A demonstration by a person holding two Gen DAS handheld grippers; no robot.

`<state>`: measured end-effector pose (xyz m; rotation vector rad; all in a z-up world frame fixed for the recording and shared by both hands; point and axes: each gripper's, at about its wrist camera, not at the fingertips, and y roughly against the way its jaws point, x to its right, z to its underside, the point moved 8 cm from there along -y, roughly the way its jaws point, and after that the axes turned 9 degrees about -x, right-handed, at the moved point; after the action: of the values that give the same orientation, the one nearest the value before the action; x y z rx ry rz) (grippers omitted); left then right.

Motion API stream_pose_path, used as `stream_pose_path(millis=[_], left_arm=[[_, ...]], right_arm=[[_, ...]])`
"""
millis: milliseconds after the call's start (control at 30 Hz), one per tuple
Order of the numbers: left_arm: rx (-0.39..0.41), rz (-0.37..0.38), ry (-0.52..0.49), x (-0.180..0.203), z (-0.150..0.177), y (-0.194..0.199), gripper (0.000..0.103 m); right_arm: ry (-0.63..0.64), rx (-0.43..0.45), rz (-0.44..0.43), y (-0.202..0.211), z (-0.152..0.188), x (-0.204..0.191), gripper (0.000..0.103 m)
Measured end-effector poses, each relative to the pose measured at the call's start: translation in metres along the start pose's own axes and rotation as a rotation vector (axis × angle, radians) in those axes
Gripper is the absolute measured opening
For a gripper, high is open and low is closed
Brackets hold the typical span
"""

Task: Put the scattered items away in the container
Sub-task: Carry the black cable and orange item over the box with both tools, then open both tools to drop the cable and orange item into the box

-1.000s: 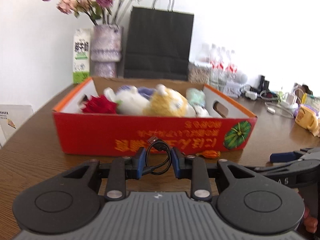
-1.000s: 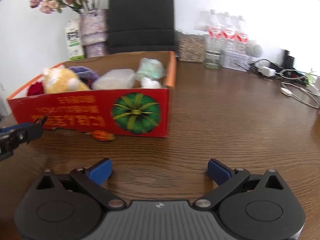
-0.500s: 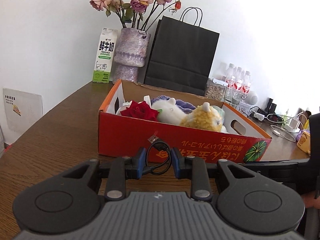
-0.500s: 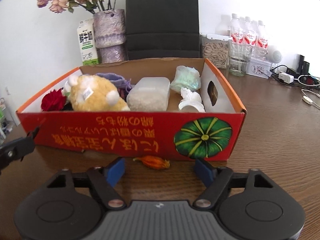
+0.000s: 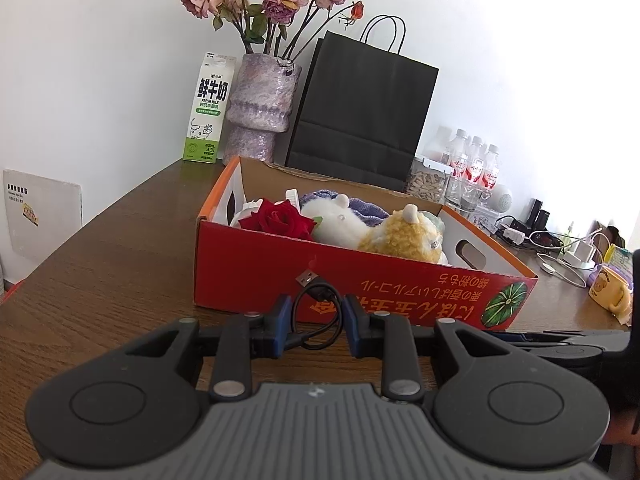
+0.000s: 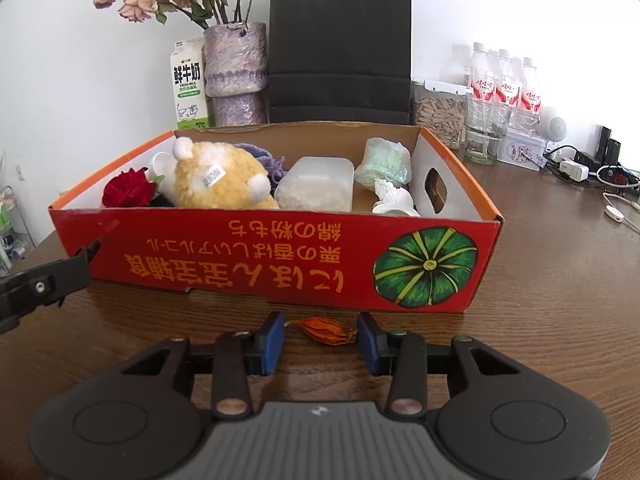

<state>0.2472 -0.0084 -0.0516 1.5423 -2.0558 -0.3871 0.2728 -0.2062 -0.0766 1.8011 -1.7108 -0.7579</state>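
Note:
A red cardboard box [image 5: 256,276] [image 6: 280,256] stands on the wooden table and holds a red rose [image 5: 280,218], plush toys [image 6: 218,180], a plastic tub [image 6: 316,188] and other items. My left gripper [image 5: 314,322] is shut on a coiled black USB cable [image 5: 316,300] and holds it in front of the box's near wall. My right gripper [image 6: 320,338] is open, its fingers on either side of a small orange dried pod [image 6: 326,330] lying on the table against the box front. The left gripper's tip [image 6: 44,284] shows at the left of the right wrist view.
Behind the box stand a milk carton [image 5: 208,108], a purple vase with dried roses [image 5: 262,108], a black paper bag [image 5: 360,120], a jar [image 6: 438,114] and water bottles [image 6: 504,88]. Chargers and cables [image 6: 600,172] and a yellow mug [image 5: 608,290] lie at the right.
The right gripper has moved left and forward to the box front, and its fingers have narrowed around the orange pod. The left gripper, still holding the cable, has swung left and risen.

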Motion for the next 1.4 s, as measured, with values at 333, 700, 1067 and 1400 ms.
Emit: stream_pose_path(millis=[333,700,1067,1400], left_arm=[[0.073,-0.006,-0.008,0.005,-0.002,0.019,0.028],[0.236,-0.018,-0.065,0.035,-0.069,0.045,0.028],[0.234,-0.091,-0.033,0.033,-0.11,-0.025,0.028],[0.138,-0.154,-0.063,0.019,-0.092,-0.062,0.028]], right_arm=[[0.017,0.097,-0.034,0.033,0.003,0.005,0.039],[0.033,0.296,-0.046,0.077,-0.048,0.012,0.039],[-0.007,0.352,-0.063,0.04,-0.106,0.025,0.039],[0.039,0.311,-0.045,0.012,-0.094,0.02,0.039]])
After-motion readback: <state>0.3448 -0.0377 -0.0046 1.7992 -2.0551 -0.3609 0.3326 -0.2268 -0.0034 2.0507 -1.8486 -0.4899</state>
